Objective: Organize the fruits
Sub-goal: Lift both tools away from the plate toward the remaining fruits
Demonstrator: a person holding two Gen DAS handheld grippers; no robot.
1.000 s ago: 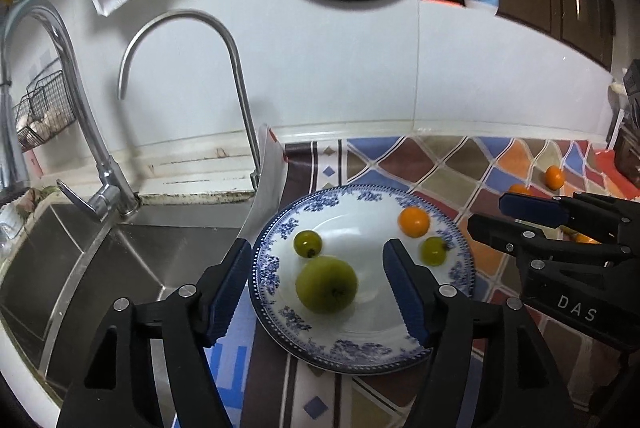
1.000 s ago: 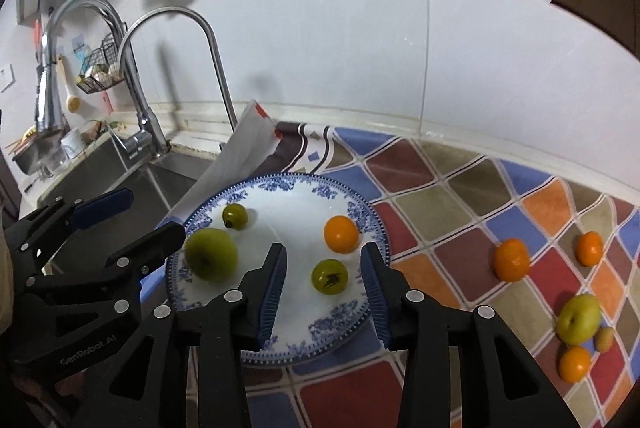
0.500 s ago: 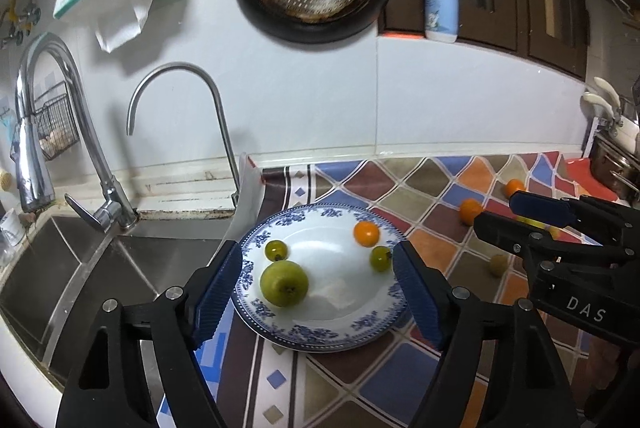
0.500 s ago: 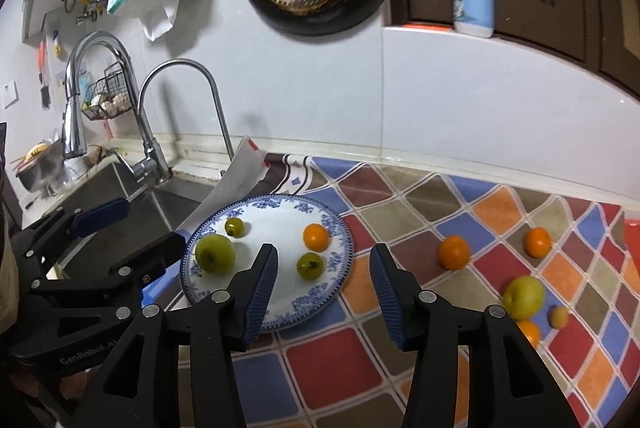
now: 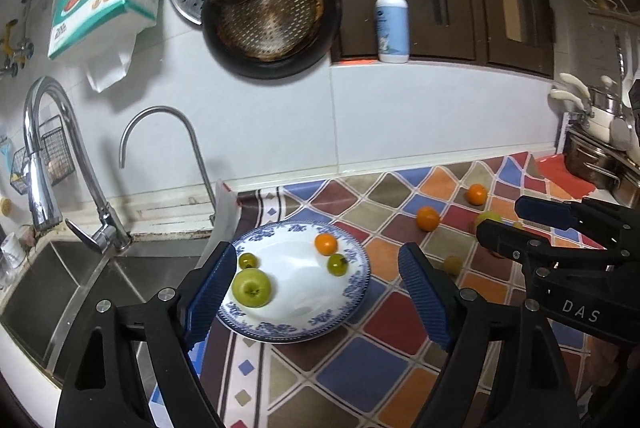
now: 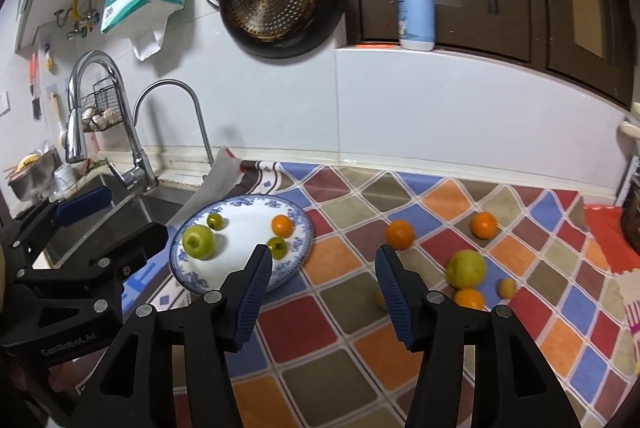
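On the tabletop (image 6: 360, 312), beside the sink (image 5: 80, 280), the blue-patterned plate (image 6: 298, 244) already carries 4 fruits: a big green apple (image 6: 199, 242), a small green fruit (image 6: 215, 221) behind it, an orange (image 6: 282, 225) and another small green fruit (image 6: 277, 247) near the rim. Off the plate, well to its right, lie 2 oranges (image 6: 399, 234) apart from each other, a large yellow-green apple (image 6: 466, 268) with a third orange (image 6: 469, 298) touching its near side, and a small yellow fruit (image 6: 508, 288) just beside them. One more small fruit sits blurred behind the right claw's finger.

The left claw (image 5: 316, 292) hangs above the plate, jaws wide and opening, nothing pressed between them. The right claw (image 6: 322, 292) hangs over bare cloth, jaws at a middling gap and opening, also empty.

The step in hand looks like reaching for the next loose fruit. The nearest orange suits the right claw best: let the jaws open past the fruit's width, come down over it from above, and centre it between the pads before closing, since round fruit will roll from a glancing touch. The touching apple and orange are better split one at a time. Set the fruit in the plate's bare middle, clear of the 4 there.
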